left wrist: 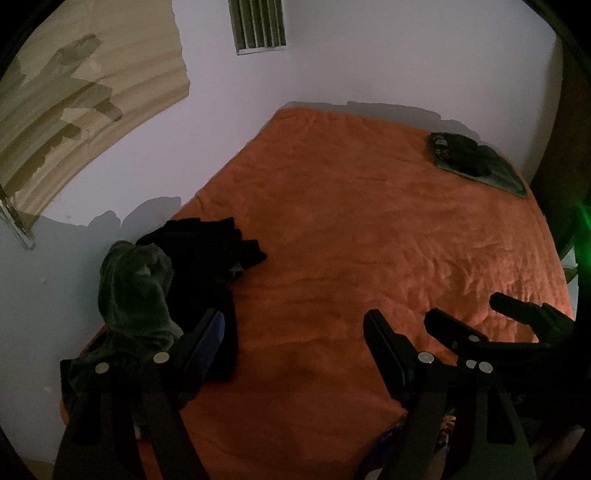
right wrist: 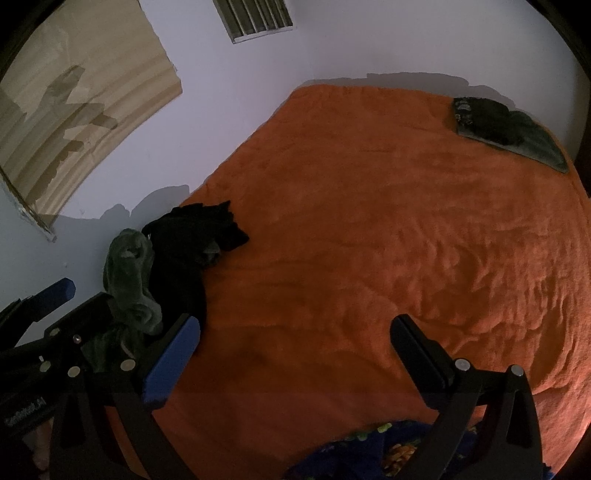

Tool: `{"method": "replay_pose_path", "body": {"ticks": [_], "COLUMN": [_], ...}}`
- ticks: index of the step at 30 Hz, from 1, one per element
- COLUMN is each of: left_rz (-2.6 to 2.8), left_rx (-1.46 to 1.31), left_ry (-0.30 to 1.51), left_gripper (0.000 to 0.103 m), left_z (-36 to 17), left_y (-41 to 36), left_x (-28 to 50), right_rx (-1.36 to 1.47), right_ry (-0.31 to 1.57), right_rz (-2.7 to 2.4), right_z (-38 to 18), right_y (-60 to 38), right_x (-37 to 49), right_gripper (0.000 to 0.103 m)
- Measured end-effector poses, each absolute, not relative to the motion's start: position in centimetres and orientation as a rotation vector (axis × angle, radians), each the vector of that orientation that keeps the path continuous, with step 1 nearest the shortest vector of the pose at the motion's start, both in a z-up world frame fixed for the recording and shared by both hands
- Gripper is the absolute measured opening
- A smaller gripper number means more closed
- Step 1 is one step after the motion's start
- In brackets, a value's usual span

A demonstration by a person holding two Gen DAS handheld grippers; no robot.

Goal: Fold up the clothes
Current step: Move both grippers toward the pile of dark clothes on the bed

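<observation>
Bed: a wide orange blanket point(left wrist: 351, 229) covers it and is softly wrinkled, most of all toward the right side; its middle lies bare.
Unfolded clothes: a heap sits at the left edge of the bed, against the wall. A crumpled grey-green garment point(left wrist: 136, 291) is on the outside of the heap, and a black garment point(left wrist: 210, 251) lies just beside it, touching it and spreading a little toward the middle of the bed.
Folded stack: a flat dark pile point(left wrist: 476, 158) rests at the far right corner of the bed, well apart from the heap; a green-grey piece is at the bottom, with darker pieces on top.
Left gripper: the left gripper point(left wrist: 293, 332) hovers over the near left part of the blanket, fingers spread wide with nothing between them. Its left finger, with a blue pad, is in front of the near end of the heap; whether it touches the cloth I cannot tell.
Right gripper: the right gripper point(right wrist: 295, 336) hangs over the near middle of the bed, jaws just as wide apart and empty, with only orange blanket between them.
Near edge: a blue patterned cloth point(right wrist: 369, 454) shows at the very bottom, under the right gripper.
Wall: pale, with a slatted vent point(right wrist: 255, 16) high up and a tan sheet point(right wrist: 74, 110) fixed at the left.
</observation>
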State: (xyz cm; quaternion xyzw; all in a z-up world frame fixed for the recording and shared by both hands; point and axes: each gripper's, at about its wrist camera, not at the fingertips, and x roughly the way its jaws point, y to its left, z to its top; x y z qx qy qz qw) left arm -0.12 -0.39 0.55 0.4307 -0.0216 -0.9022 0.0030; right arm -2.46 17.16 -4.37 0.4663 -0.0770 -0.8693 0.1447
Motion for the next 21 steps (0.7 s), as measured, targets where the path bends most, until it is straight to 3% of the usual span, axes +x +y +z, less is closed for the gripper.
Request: {"method": "replay_pose_path", "body": {"ticks": [4,11,21], "left_rz": [-2.780,-2.775,-2.689], "left_rx": [1.466,1.368,1.539], "left_ry": [-0.049,-0.095,0.051], "left_gripper": [0.079,0.079,0.079], "left_z": [0.7,1.5,0.2], "left_y": [-1.2,-2.8,-6.9], "left_x": [-0.8,-0.7,-1.8], "right_rx": [1.337,1.380,1.458], "right_ry": [-0.216,-0.223,-0.100], "right_rz": [-2.482,-2.466,-2.433], "right_z": [-4.2,-4.4,-3.7], "right_y": [17.2,17.1,15.5], "right_x": [-2.8,-4.1,-5.7], "right_gripper": [0.103,0.103,0.103]}}
